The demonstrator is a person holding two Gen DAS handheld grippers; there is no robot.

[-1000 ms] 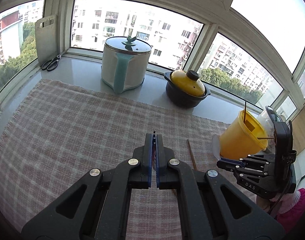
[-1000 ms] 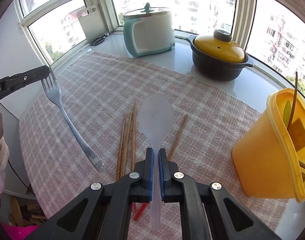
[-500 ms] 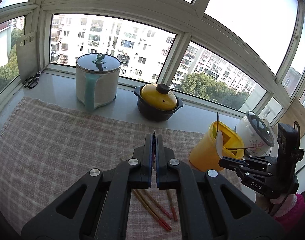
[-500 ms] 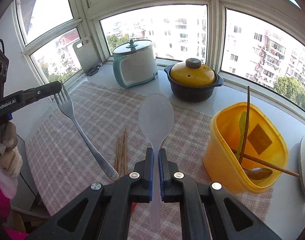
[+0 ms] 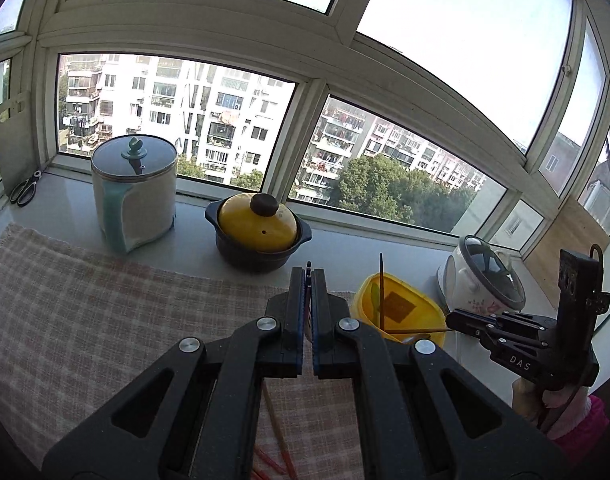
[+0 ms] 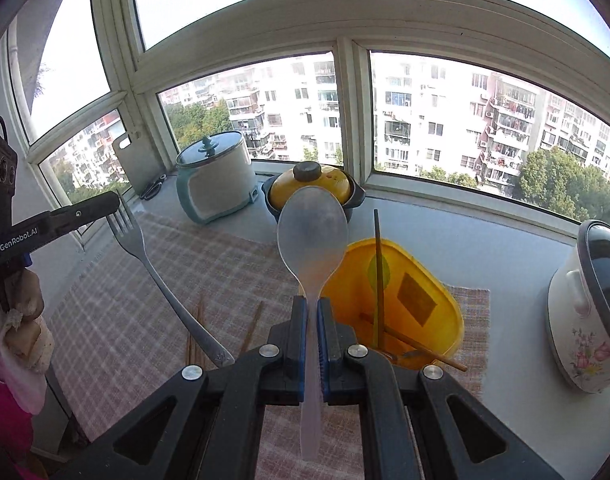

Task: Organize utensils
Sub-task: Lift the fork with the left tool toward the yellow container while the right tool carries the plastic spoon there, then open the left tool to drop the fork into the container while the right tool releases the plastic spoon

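My right gripper (image 6: pixel 312 304) is shut on a translucent white spoon (image 6: pixel 313 236), bowl up, held in the air in front of the yellow utensil bin (image 6: pixel 429 300). The bin holds chopsticks and a spoon. My left gripper (image 5: pixel 308 276) is shut on a metal fork (image 6: pixel 161 280); the right wrist view shows the fork hanging from it with the handle down over the cloth. The fork is edge-on and barely visible between the pads in the left wrist view. The bin (image 5: pixel 397 308) lies just right of the left fingers. Several wooden chopsticks (image 6: pixel 197 332) lie on the checked cloth (image 6: pixel 193 264).
A teal and white pot (image 5: pixel 135 196) and a yellow-lidded black casserole (image 5: pixel 259 232) stand on the sill behind the cloth. A floral white cooker (image 6: pixel 589 312) stands right of the bin. Scissors (image 5: pixel 25 190) and a cutting board (image 5: pixel 13 140) are at the far left.
Both grippers have risen and tilted up, so more window shows. The right gripper with the spoon has moved toward the yellow bin. The left gripper has swung right toward the bin.
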